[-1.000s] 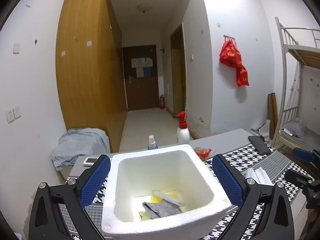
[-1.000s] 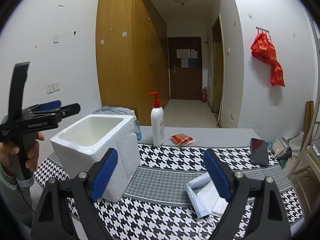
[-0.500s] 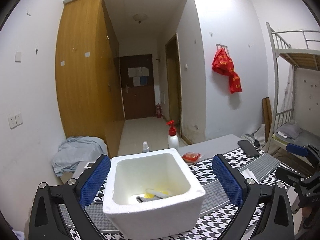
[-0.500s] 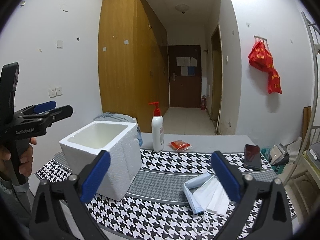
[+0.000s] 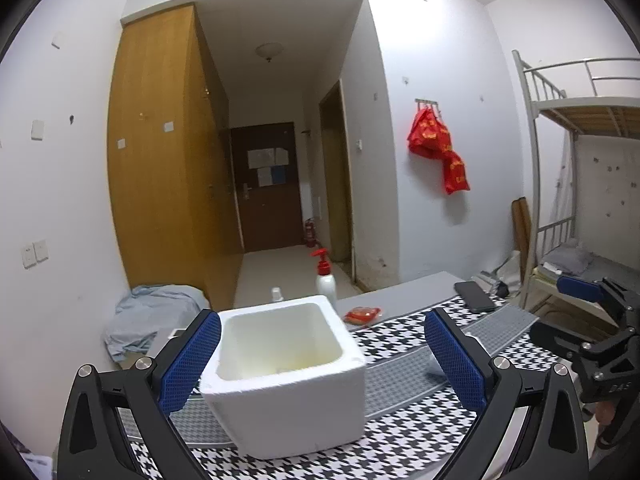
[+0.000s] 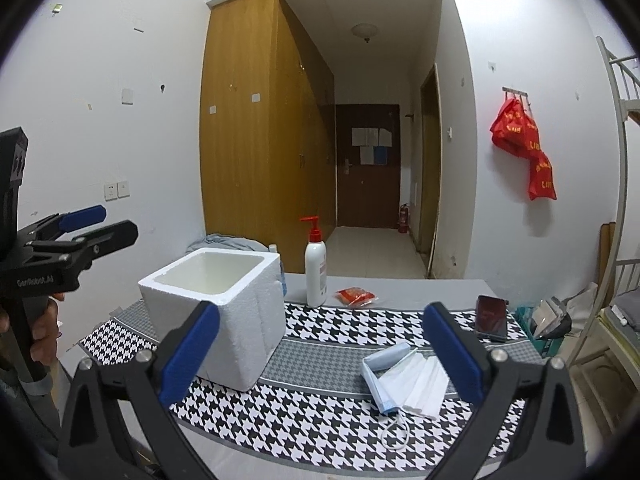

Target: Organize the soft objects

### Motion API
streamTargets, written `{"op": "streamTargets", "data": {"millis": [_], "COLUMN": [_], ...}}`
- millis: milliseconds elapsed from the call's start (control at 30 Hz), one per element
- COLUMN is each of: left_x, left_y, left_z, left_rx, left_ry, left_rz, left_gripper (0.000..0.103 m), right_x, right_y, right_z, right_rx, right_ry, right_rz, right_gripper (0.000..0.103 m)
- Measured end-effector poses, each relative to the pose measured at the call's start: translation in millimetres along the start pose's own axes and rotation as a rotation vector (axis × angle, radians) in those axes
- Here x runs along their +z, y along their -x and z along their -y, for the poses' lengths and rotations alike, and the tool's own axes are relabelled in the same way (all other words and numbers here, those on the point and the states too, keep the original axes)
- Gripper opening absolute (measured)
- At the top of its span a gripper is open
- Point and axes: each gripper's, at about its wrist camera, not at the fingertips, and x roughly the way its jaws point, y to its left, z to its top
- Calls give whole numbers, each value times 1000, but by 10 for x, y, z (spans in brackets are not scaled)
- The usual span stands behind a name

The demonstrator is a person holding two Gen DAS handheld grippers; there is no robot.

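Next step, as we judge it: pick up the face masks (image 6: 408,380), the soft items not yet in the foam box (image 6: 216,304). We should bring the right gripper (image 6: 320,356) down over the stack, pinch the flat pile across its short side near the middle so the sheets don't fan out, mind the loose ear loop, then lift clear of the checked mat (image 6: 320,420) and drop into the box.

In the right wrist view the masks lie at about 4 o'clock from the box, near the right blue pad. The box sits at 9 o'clock of the pump bottle (image 6: 316,276).

Right gripper: jaws have just been opening, now spread wide, nothing between them, touching nothing. Left gripper (image 5: 320,364): jaws wide too, empty; the box shows between the pads but apart from them.
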Motion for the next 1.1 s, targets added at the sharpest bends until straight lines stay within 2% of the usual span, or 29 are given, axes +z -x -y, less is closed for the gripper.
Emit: {"op": "streamTargets", "data": {"millis": [267, 667, 1100], "left_x": [-120, -290, -432], "left_y": [76, 14, -107], "left_z": [112, 273, 388], "left_rx": [-66, -65, -128], "left_ry": [22, 33, 23], "left_rz": [24, 30, 33], "left_gripper": [102, 102, 102], "right_x": [-66, -234, -408], "right_y": [134, 237, 212], "right_z": [43, 135, 251], "right_rx": [-23, -79, -137], "right_ry": [-4, -13, -24], "right_rz": [9, 19, -13], "right_gripper": [103, 103, 103]}}
